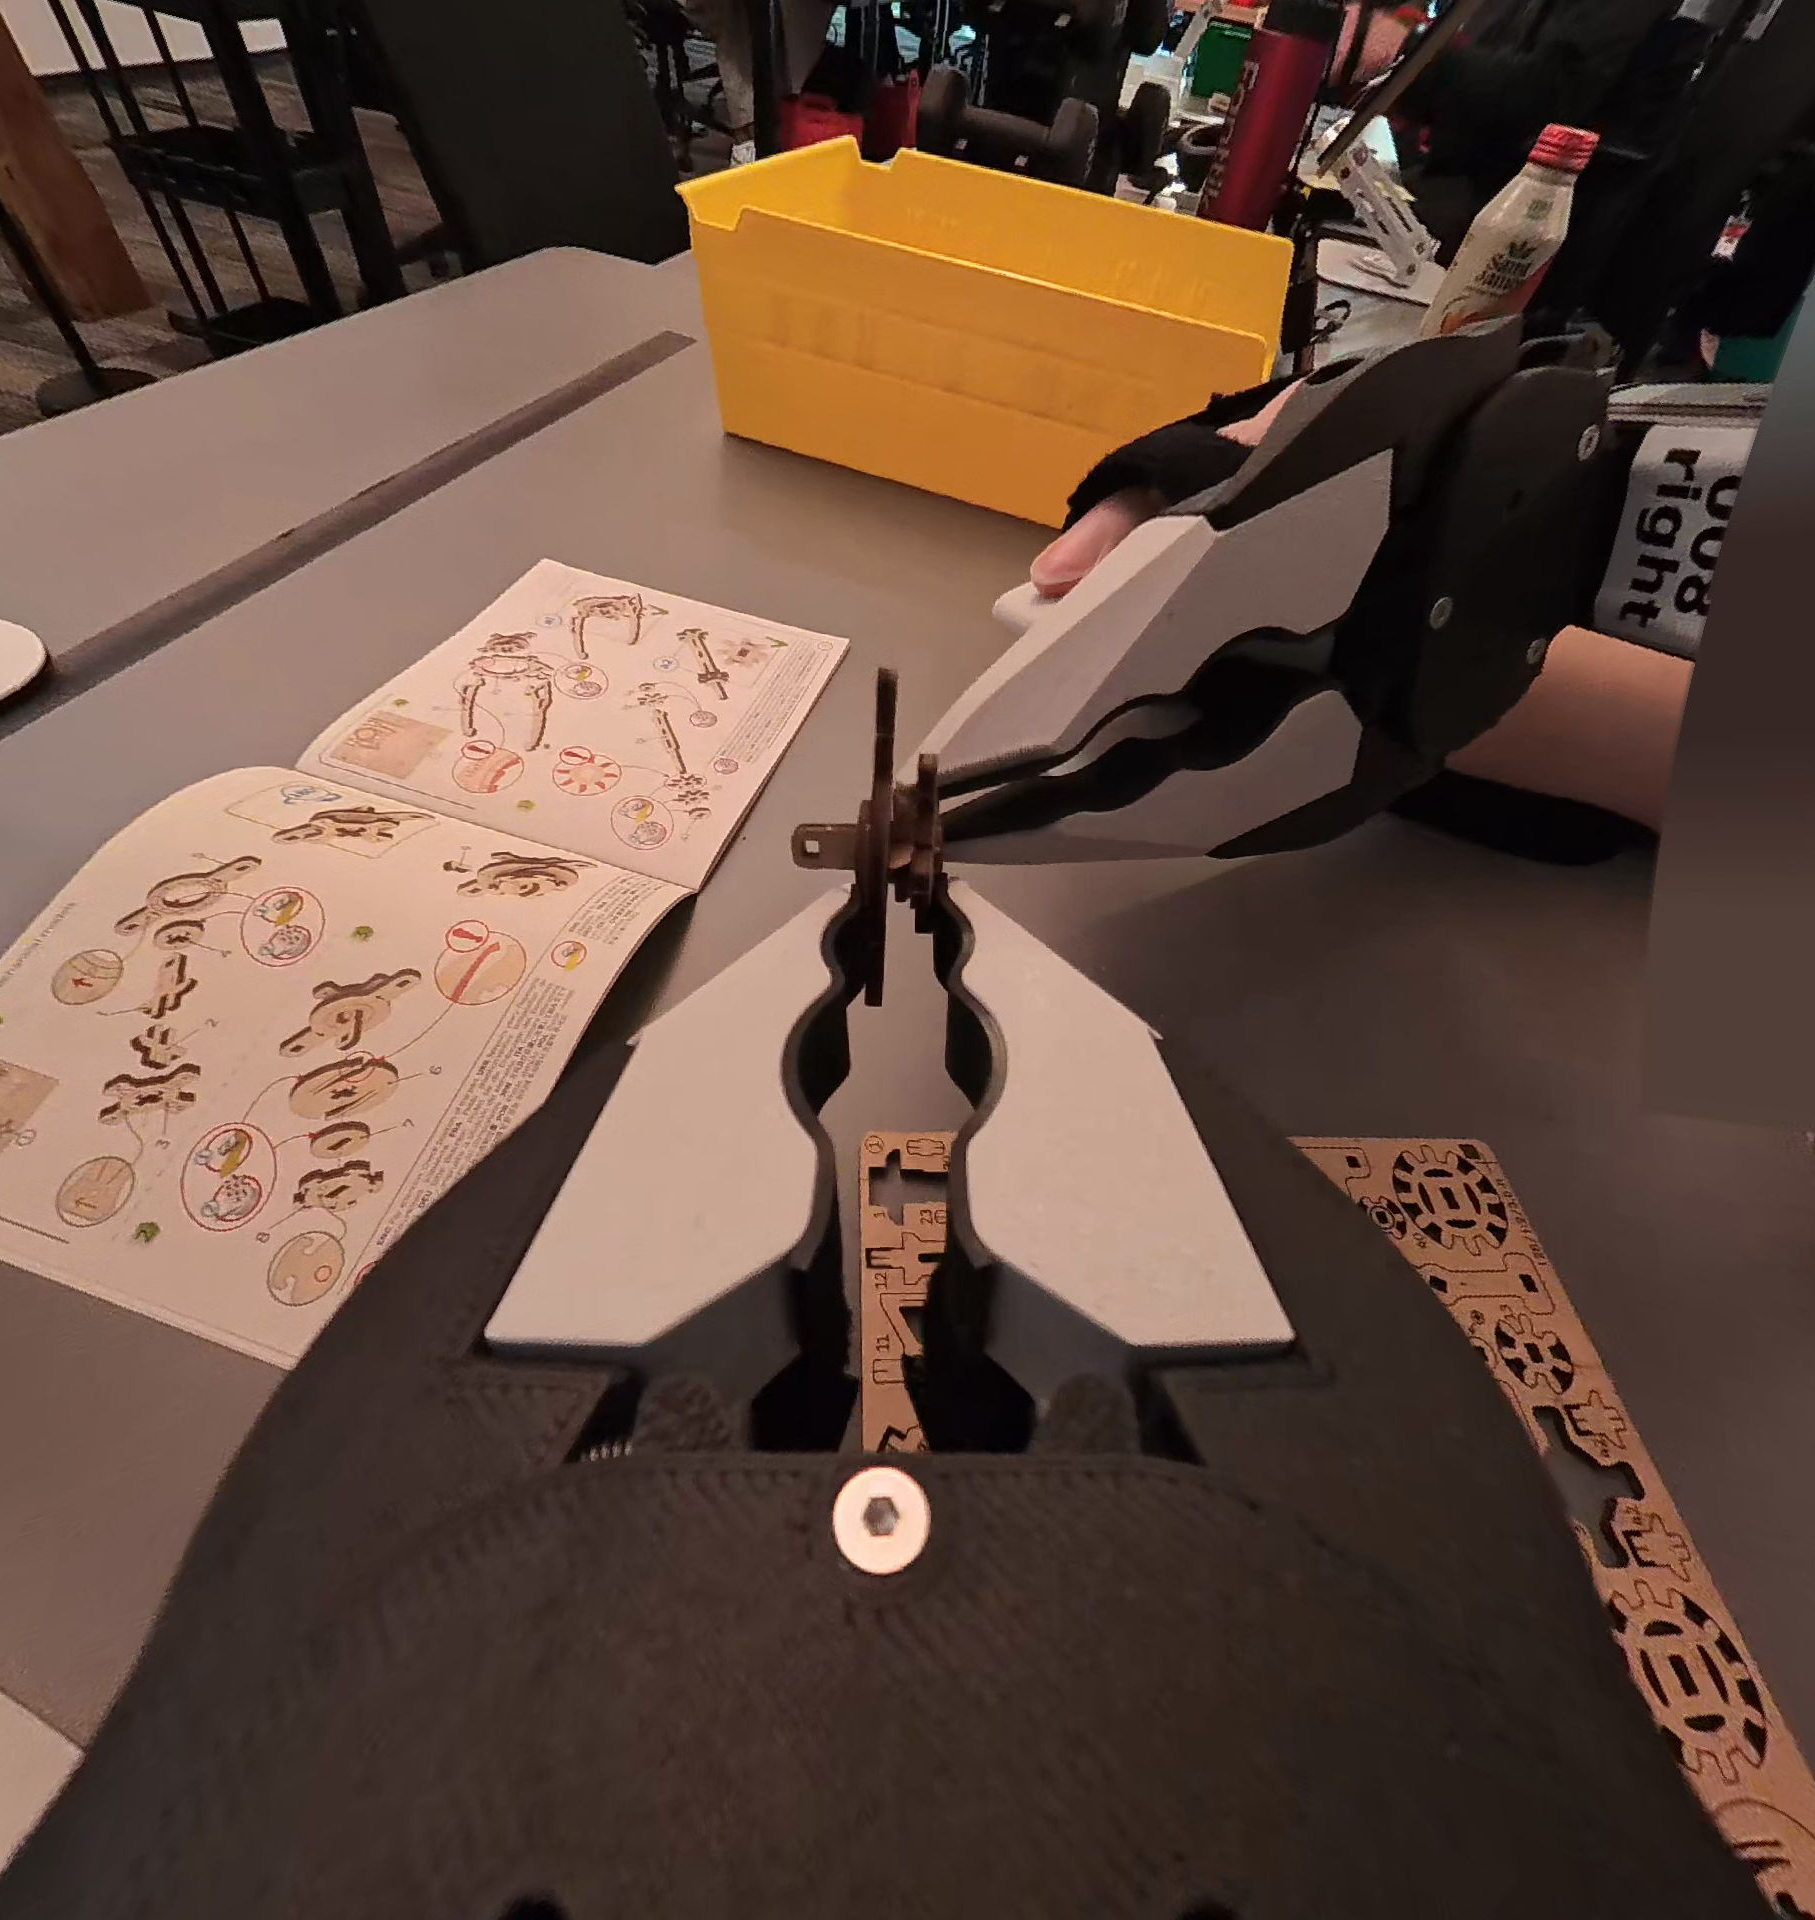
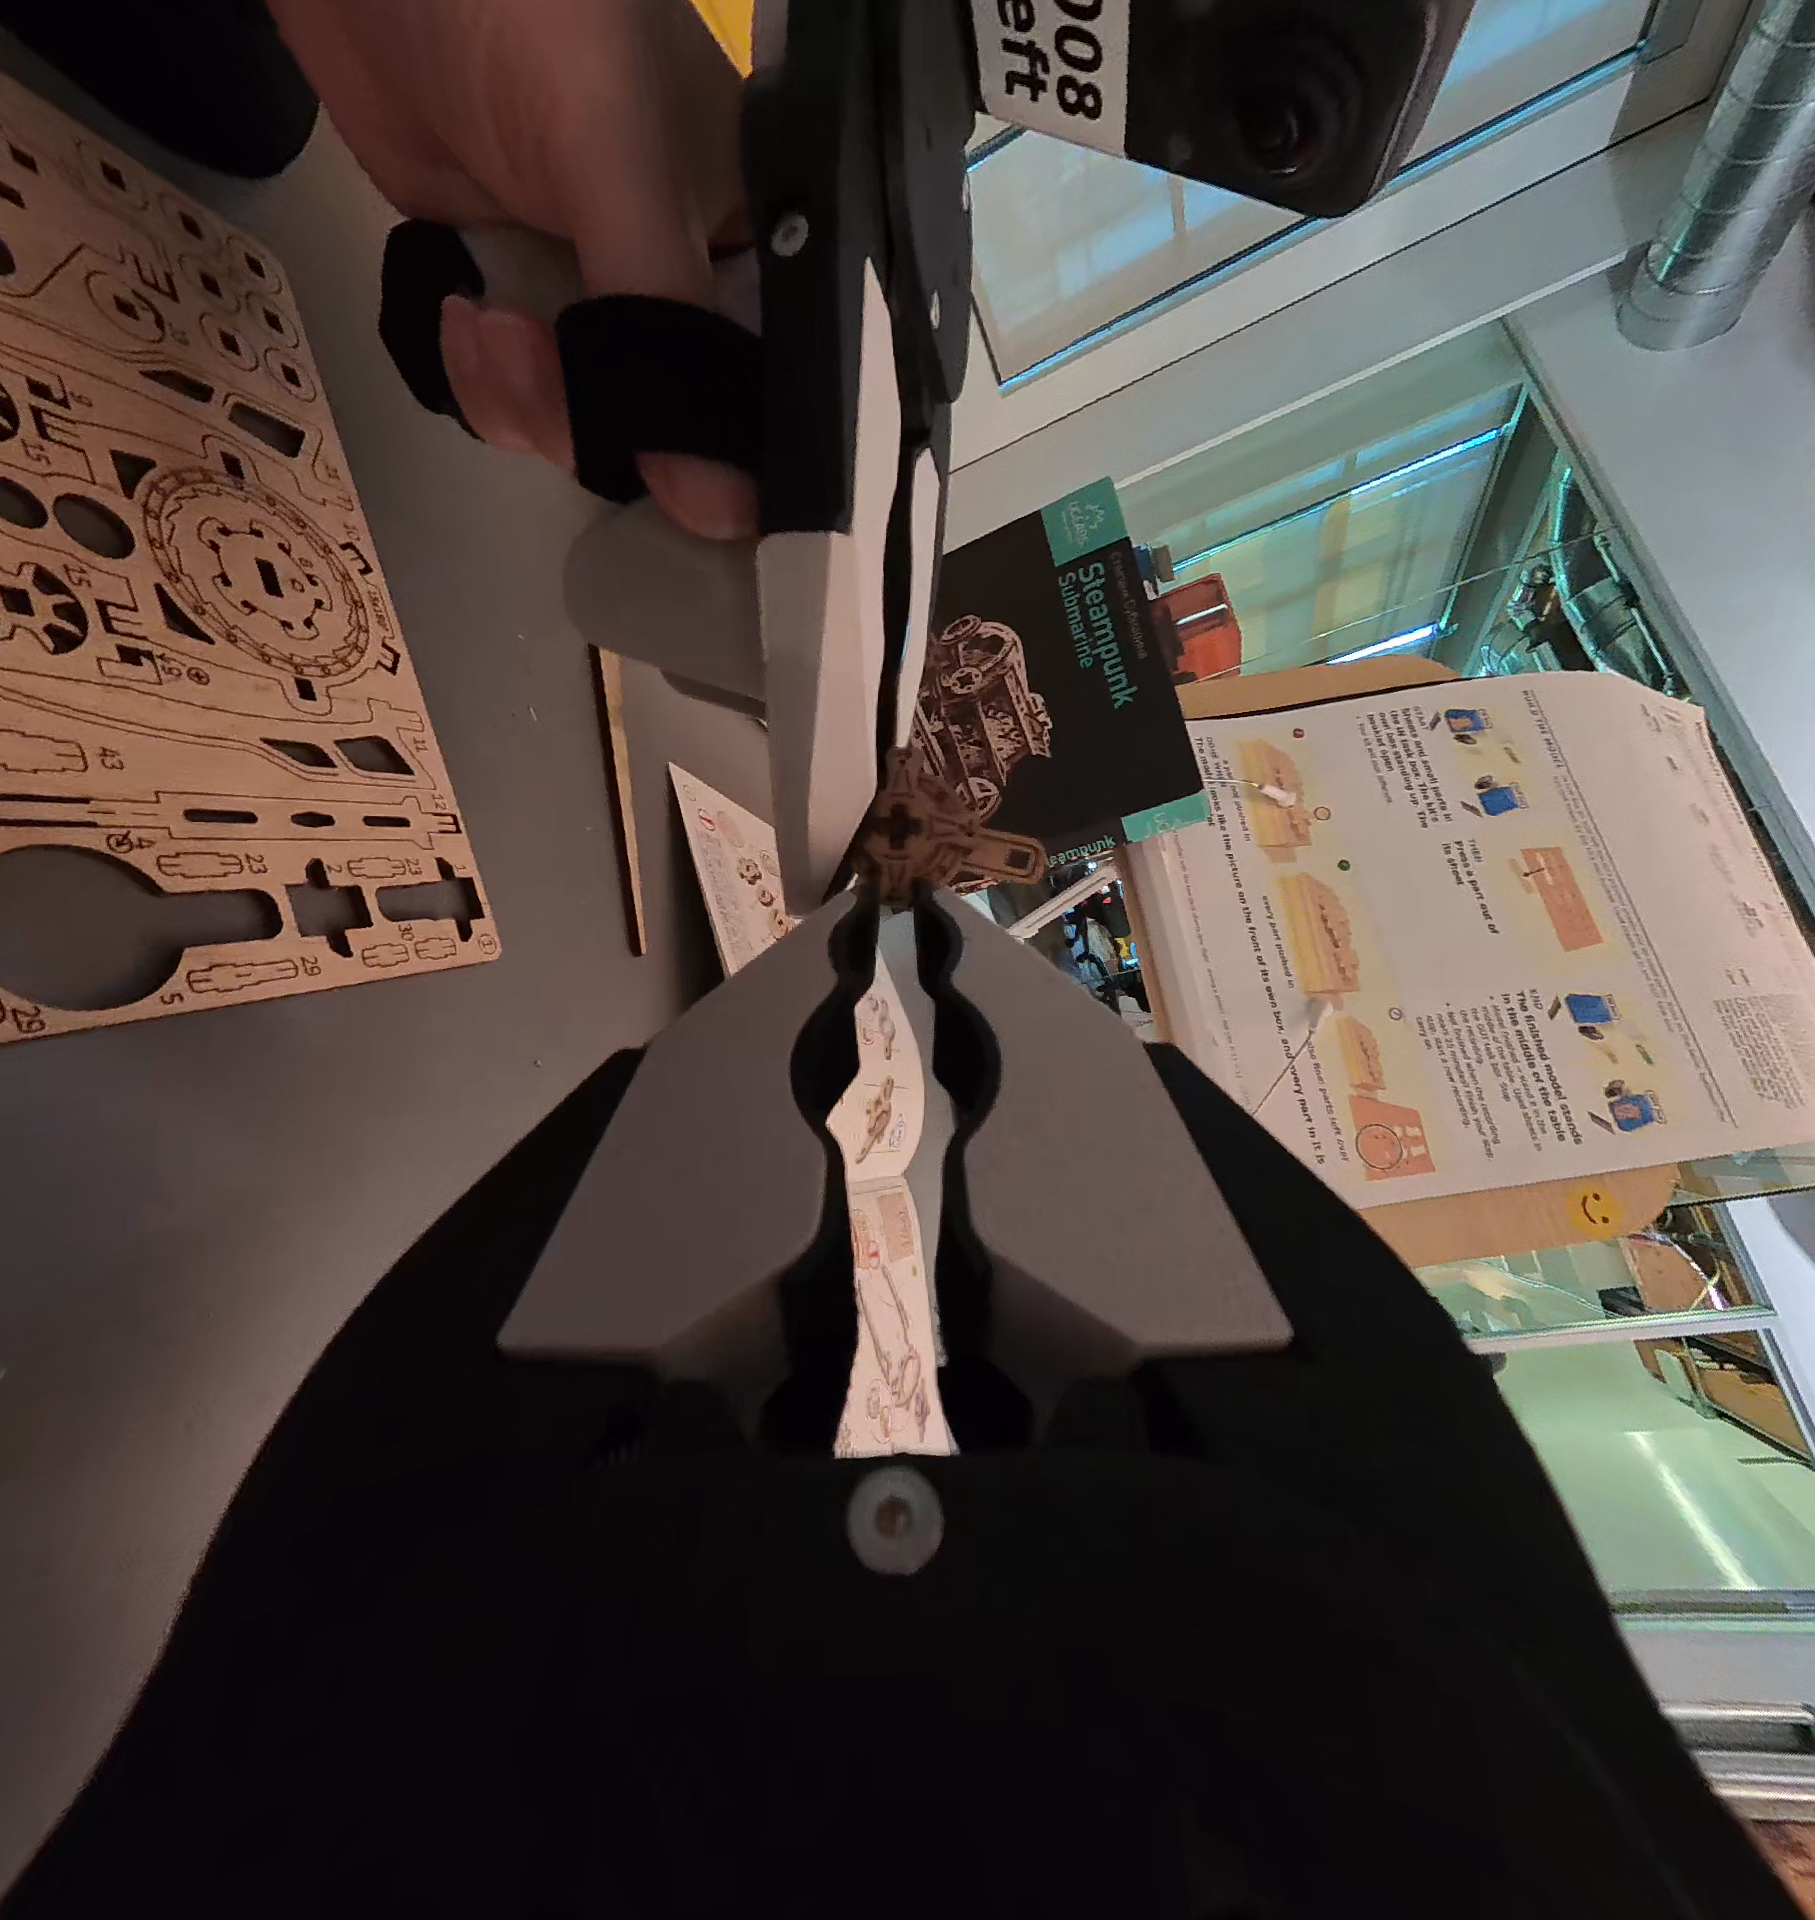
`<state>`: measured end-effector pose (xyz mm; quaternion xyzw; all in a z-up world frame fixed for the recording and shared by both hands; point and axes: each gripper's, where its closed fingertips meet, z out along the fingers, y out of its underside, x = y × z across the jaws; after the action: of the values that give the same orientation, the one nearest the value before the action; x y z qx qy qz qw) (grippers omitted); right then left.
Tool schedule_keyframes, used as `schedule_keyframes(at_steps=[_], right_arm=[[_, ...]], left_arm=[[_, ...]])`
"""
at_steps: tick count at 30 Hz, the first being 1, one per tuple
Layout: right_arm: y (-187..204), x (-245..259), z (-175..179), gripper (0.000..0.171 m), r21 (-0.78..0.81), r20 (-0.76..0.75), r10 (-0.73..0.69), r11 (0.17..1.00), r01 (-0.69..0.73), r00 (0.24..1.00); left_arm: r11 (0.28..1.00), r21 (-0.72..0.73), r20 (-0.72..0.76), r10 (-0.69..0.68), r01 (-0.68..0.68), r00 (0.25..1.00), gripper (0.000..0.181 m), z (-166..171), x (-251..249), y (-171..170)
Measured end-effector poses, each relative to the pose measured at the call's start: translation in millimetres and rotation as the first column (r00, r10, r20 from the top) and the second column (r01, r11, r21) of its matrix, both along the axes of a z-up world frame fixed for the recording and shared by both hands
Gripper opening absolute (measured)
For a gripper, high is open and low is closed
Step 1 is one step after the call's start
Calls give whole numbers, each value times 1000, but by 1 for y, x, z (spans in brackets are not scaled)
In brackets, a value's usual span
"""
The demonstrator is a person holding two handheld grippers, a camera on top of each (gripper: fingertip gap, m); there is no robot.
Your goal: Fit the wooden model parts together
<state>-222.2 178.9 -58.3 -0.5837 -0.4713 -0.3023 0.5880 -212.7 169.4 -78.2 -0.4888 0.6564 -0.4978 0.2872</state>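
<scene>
A small dark wooden assembly point(image 1: 879, 831), a disc on an axle with a small gear against it, is held in the air above the grey table point(image 1: 467, 468). My left gripper point(image 1: 898, 899) is shut on the disc's lower edge from below. My right gripper point(image 1: 934, 805) comes in from the right and is shut on the small gear side of the same assembly. In the right wrist view the assembly point(image 2: 918, 831) sits at my right gripper's point(image 2: 887, 899) tips, and the left gripper point(image 2: 830, 878) reaches down to it from above.
An open instruction booklet point(image 1: 363, 935) lies left of the grippers. A laser-cut wooden part sheet point(image 1: 1505, 1351) lies below and to the right; it also shows in the right wrist view point(image 2: 155, 623). A yellow bin point(image 1: 986, 312) and a bottle point(image 1: 1505, 229) stand behind. A model box point(image 2: 1069, 686) stands nearby. Both grippers' tips are close together, under 4 cm apart.
</scene>
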Motion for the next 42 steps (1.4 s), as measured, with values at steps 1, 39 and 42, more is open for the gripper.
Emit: schedule_keyframes(at_steps=[1, 39, 42], right_arm=[[0, 0, 0, 6, -4, -6, 5, 1000, -5, 1000], [-15, -14, -25, 10, -342, -518, 122, 878, -335, 847], [-13, -12, -25, 11, -344, -528, 106, 880, -326, 843]], left_arm=[[1000, -3, -4, -4, 4, 1000, 10, 0, 0, 0], [916, 378, -15, -142, 137, 990, 9, -25, -11, -14], [919, 373, -19, -126, 124, 992, 10, -25, -10, -11]])
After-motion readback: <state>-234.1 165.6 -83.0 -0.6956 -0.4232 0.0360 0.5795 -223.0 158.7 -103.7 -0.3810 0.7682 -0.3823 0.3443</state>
